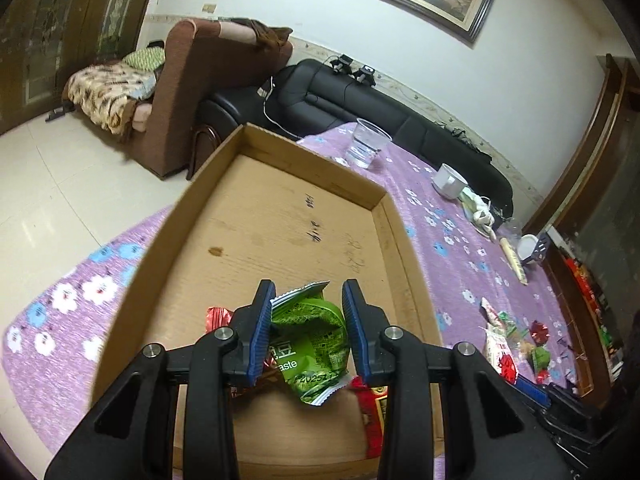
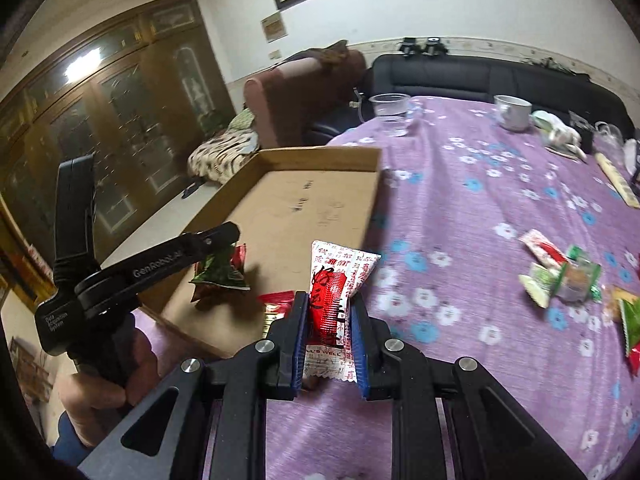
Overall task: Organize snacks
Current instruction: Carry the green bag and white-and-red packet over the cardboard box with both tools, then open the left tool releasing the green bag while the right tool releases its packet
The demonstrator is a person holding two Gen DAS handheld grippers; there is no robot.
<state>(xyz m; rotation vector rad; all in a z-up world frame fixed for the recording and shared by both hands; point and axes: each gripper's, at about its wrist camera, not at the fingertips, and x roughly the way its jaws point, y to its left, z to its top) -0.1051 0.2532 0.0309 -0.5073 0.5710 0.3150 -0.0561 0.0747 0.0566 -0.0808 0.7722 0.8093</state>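
Now your left gripper hangs low over the near end of the cardboard box, and the green snack packet sits between its jaws. The jaws look a little wider than the packet on the right side, so I cannot tell whether they press it or are letting it go. Some red packets already lie on the box floor just under and beside it. If you release here, open the jaws fully and lift straight up, so the crumpled wrapper does not catch on the blue pads. Your right gripper has its jaws closed on the red and white snack packet, which stands upright between them, above the purple flowered table just beside the box's right wall. Bring this one over the wall and well inside before you open, because the wall is near and the packet could fall outside. I judge the task is at an early stage: several more snacks lie scattered on the table at your right.
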